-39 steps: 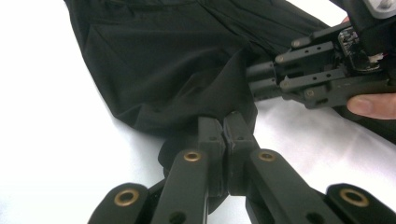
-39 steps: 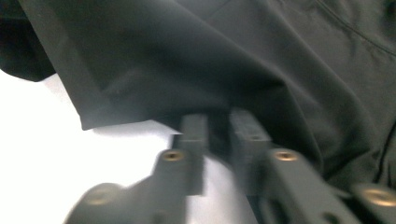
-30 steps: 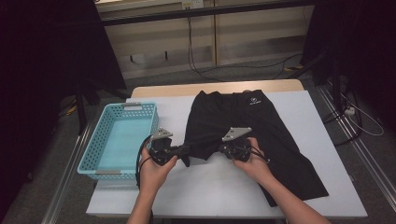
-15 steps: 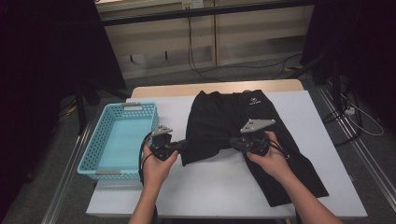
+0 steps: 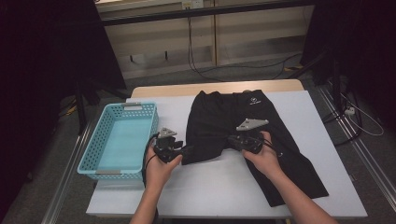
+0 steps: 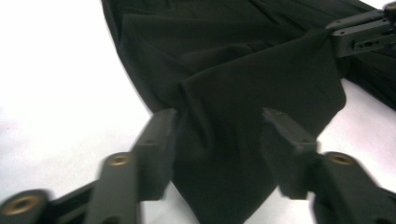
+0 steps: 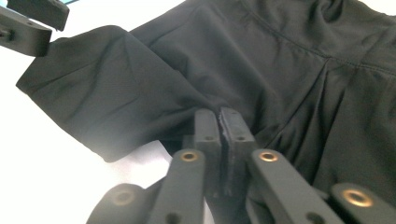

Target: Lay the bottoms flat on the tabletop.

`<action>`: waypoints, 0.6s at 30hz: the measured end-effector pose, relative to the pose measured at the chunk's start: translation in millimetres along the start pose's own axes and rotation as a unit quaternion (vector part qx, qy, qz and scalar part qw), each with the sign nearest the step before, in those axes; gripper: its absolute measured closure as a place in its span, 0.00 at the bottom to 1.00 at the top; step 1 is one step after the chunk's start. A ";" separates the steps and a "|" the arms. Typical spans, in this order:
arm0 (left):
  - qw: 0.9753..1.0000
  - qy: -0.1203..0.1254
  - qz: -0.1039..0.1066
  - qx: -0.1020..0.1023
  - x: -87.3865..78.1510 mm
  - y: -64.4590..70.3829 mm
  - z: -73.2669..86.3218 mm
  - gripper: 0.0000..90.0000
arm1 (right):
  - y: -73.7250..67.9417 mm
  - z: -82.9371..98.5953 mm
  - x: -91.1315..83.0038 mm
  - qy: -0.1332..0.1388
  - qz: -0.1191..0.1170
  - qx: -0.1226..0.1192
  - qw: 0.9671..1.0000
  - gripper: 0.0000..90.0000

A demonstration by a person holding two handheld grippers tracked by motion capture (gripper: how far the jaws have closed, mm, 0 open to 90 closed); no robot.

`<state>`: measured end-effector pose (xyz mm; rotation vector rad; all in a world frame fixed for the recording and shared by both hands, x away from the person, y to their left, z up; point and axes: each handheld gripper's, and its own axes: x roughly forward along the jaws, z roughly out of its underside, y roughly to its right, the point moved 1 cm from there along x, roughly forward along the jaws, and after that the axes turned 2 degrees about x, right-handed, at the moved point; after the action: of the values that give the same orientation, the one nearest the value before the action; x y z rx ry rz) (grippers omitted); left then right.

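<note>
Black trousers (image 5: 219,121) with a small white logo at the waistband lie on the white table (image 5: 210,186). One leg runs out to the front right, and the other is folded into a short flap (image 6: 261,84). My left gripper (image 5: 186,151) (image 6: 218,117) is open, and the flap's corner lies between its jaws. My right gripper (image 5: 232,140) (image 7: 219,116) is shut on a pinch of the trouser fabric (image 7: 261,70) near the crotch. The left gripper view also shows the right gripper's jaws (image 6: 362,30) at the top right.
A light blue plastic basket (image 5: 95,154) with nothing in it stands at the table's left edge, close to my left hand. Bare white table stretches in front of the trousers. Cables lie on the floor beyond the table.
My right gripper has moved to the right with the fabric, drawing the folded leg out between the two grippers. The left hand has stayed about where it was.
</note>
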<state>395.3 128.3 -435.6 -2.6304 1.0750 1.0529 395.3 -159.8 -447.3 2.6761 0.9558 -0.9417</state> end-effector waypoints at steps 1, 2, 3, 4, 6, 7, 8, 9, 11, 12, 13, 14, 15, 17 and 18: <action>1.000 -0.002 -0.005 0.003 -0.9 1.3 0.9 0.40 | -0.4 -0.1 -0.3 -0.003 -0.001 -0.004 1.000 0.85; 1.000 -0.005 -0.006 0.007 -2.1 2.0 1.7 0.37 | -1.0 -0.3 -1.5 -0.004 0.002 -0.007 1.000 0.80; 1.000 -0.007 -0.003 0.010 -3.3 2.6 2.4 0.35 | -1.6 -0.9 -3.4 -0.002 0.005 -0.006 1.000 0.75; 1.000 -0.009 -0.002 0.009 -4.1 3.6 3.1 0.33 | -2.3 -1.5 -5.4 0.000 0.006 -0.005 1.000 0.72; 1.000 -0.010 -0.003 0.013 -5.9 4.1 4.4 0.30 | -4.1 -2.3 -10.0 0.003 0.005 -0.008 1.000 0.65; 1.000 -0.013 -0.004 0.018 -6.3 4.1 5.3 0.28 | -5.1 -2.3 -11.9 0.005 0.007 -0.009 1.000 0.62; 1.000 -0.017 -0.004 0.019 -6.4 4.1 6.1 0.26 | -7.0 -2.4 -15.0 0.006 0.005 -0.012 1.000 0.59; 1.000 -0.019 -0.005 0.022 -6.5 4.0 6.8 0.26 | -8.9 -2.3 -17.4 0.008 0.003 -0.013 1.000 0.56; 0.999 -0.021 -0.007 0.028 -6.6 4.1 8.3 0.25 | -13.5 -1.1 -21.1 0.009 -0.004 -0.020 1.000 0.54; 0.999 -0.023 -0.006 0.027 -7.1 4.1 8.8 0.25 | -15.8 -0.1 -22.3 0.008 -0.005 -0.027 1.000 0.53; 1.000 -0.019 -0.002 0.023 -7.1 4.6 9.2 0.24 | -18.4 1.0 -23.0 0.002 -0.007 -0.032 0.999 0.53; 1.000 -0.020 -0.001 0.024 -7.3 5.1 9.4 0.23 | -21.2 2.6 -23.0 -0.001 -0.011 -0.040 0.999 0.54; 0.999 -0.022 -0.002 0.026 -7.0 6.1 9.8 0.23 | -24.4 4.9 -22.5 -0.002 -0.017 -0.046 0.999 0.60; 0.999 -0.030 -0.006 0.031 -6.3 7.0 11.0 0.24 | -30.4 9.6 -18.2 -0.015 -0.031 -0.058 0.998 0.65; 0.999 -0.029 -0.006 0.032 -5.8 6.9 12.0 0.27 | -33.0 11.5 -15.0 -0.021 -0.032 -0.062 0.997 0.67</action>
<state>381.1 130.7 -439.8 -2.5376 1.0618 1.0682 360.1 -145.4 -445.1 2.5272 1.0607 -0.9158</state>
